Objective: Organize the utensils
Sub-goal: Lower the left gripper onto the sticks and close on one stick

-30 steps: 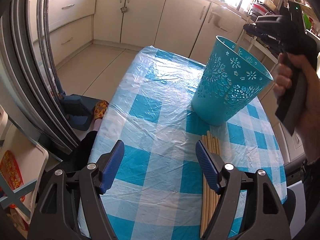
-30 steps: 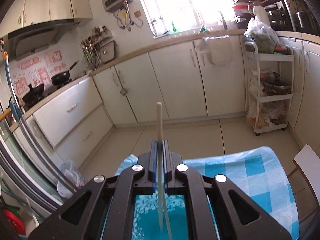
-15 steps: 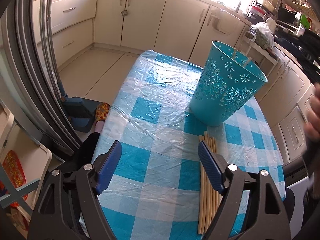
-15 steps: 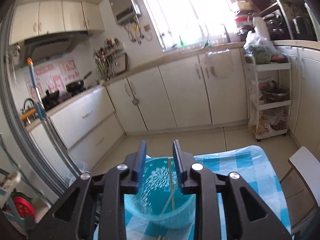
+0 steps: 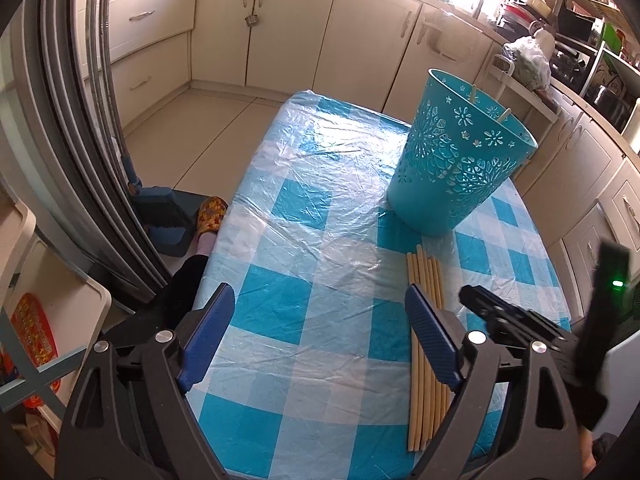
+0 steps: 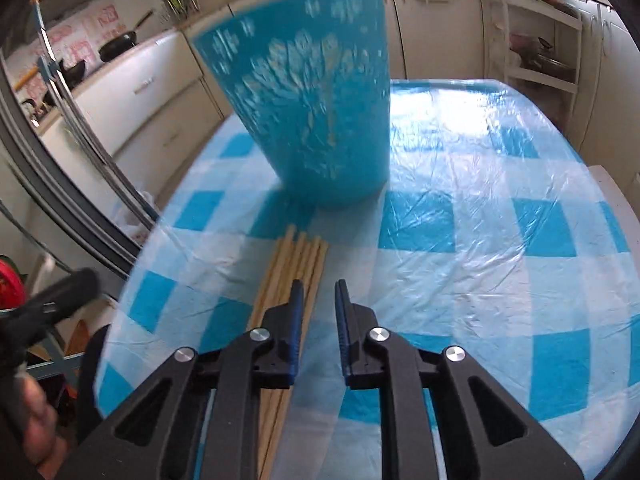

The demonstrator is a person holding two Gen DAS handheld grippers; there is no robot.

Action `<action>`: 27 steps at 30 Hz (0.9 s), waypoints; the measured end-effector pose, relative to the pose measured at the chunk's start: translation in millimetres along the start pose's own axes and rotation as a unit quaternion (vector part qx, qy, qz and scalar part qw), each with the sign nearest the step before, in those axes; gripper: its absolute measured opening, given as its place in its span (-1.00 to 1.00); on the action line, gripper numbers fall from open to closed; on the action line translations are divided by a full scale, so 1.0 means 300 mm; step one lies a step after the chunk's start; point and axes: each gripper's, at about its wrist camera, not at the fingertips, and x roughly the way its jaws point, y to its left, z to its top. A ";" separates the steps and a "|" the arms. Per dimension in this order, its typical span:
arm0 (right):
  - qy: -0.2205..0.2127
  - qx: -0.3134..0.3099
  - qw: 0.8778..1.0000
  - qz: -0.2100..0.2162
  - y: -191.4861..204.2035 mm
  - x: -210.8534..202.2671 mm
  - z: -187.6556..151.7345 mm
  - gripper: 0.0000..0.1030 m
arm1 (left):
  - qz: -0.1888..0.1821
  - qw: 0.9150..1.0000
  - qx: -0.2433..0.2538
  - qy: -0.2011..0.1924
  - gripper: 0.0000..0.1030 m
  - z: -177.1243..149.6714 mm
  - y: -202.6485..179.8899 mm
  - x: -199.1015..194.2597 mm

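Where round wooden chopsticks [image 5: 426, 344] lie bundled, perforated plastic basket [image 5: 456, 160], crinkled tablecloth [image 5: 304, 216].

Ahead of your right gripper [image 6: 318, 312] the basket [image 6: 308, 96] stands upright on the table [image 6: 500, 184], and the row of chopsticks [image 6: 296, 268] lies between, just left of your fingers. Two chopsticks [image 5: 490, 106] stand in the basket, and your left gripper [image 5: 320, 332] is left of the row.

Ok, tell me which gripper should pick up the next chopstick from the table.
Right. The right gripper is open, empty and low over the chopsticks, its fingers pointing along them. The left gripper is open too, but spread wide, with the bundle at its right finger.
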 end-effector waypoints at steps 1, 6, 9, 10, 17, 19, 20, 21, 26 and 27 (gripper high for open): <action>0.006 0.001 1.000 -0.001 0.002 0.020 0.005 -0.69 | -0.001 1.000 -0.002 0.002 0.63 0.001 0.004 0.001; 0.018 -0.005 1.000 -0.009 0.030 0.064 -0.024 -0.69 | -0.002 1.000 -0.003 0.006 0.63 -0.003 0.008 0.008; 0.014 -0.011 1.000 -0.014 0.036 0.071 -0.030 -0.69 | -0.003 1.000 -0.003 0.009 0.63 -0.006 0.006 0.016; 0.014 -0.015 1.000 -0.016 0.038 0.070 -0.031 -0.69 | -0.002 1.000 -0.002 0.010 0.63 -0.006 0.004 0.018; 0.012 -0.045 0.998 -0.033 0.012 0.045 -0.042 -0.80 | 0.003 0.999 0.029 0.031 0.63 -0.008 -0.040 0.061; 0.011 -0.042 0.998 -0.037 -0.024 0.027 -0.051 -0.80 | 0.010 0.997 0.060 0.046 0.63 -0.008 -0.084 0.112; 0.010 -0.038 0.998 -0.038 -0.040 0.020 -0.052 -0.80 | 0.013 0.996 0.070 0.054 0.63 -0.009 -0.103 0.137; 0.008 -0.033 0.999 -0.040 -0.064 0.010 -0.055 -0.80 | 0.013 0.995 0.077 0.060 0.63 -0.009 -0.116 0.158; -0.007 0.000 0.999 -0.034 -0.168 -0.023 -0.065 -0.81 | 0.026 0.990 0.108 0.089 0.63 -0.004 -0.193 0.276; -0.009 0.004 0.999 -0.032 -0.181 -0.026 -0.067 -0.82 | 0.032 0.989 0.115 0.093 0.63 -0.005 -0.204 0.293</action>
